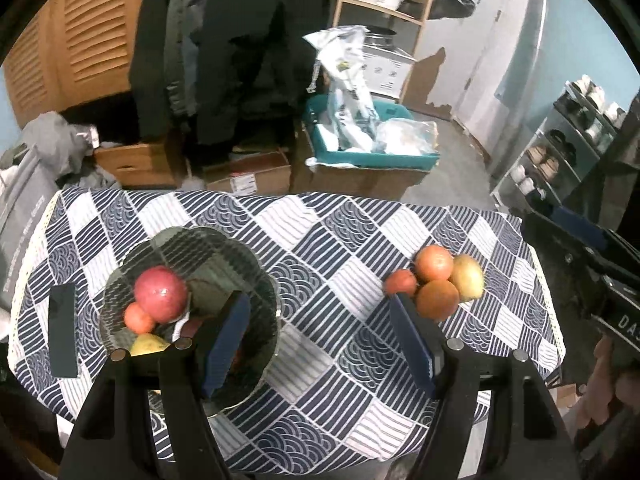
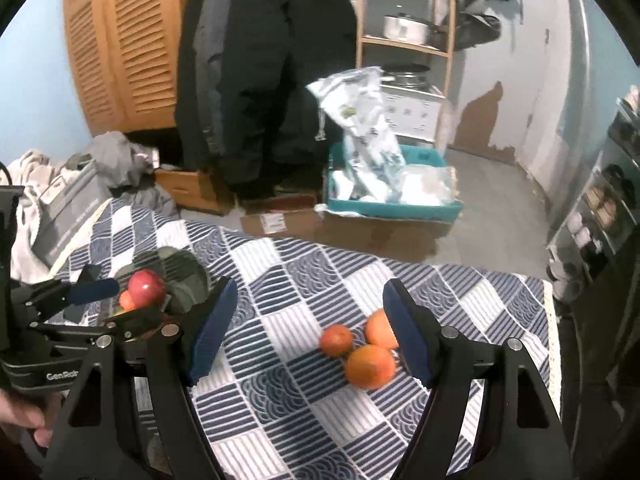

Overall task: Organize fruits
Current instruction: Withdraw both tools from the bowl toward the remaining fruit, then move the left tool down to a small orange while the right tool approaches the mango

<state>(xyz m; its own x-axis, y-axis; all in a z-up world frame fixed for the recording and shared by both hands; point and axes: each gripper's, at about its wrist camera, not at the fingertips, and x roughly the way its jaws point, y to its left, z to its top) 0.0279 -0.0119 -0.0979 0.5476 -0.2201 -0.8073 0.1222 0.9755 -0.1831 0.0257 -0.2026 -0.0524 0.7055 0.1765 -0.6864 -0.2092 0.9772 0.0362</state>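
Observation:
A dark glass bowl [image 1: 248, 276] stands on the left of the checked tablecloth [image 1: 320, 240]. It holds a red apple [image 1: 161, 294], a small orange fruit [image 1: 138, 318] and a yellow pear [image 1: 148, 345]. On the right lie two oranges [image 1: 434, 262] [image 1: 437, 300], a small reddish fruit [image 1: 401, 282] and a yellow pear [image 1: 467, 277]. My left gripper [image 1: 320, 344] is open and empty above the cloth, its left finger over the bowl. My right gripper [image 2: 310, 332] is open and empty, with the oranges [image 2: 370, 366] just left of its right finger. The bowl also shows in the right wrist view [image 2: 188, 276].
A black phone [image 1: 63, 330] lies left of the bowl. Beyond the table's far edge are cardboard boxes [image 1: 248, 178], a teal bin [image 1: 372, 156] with bags, hanging coats, a wooden shelf and a shoe rack [image 1: 560, 148] at right.

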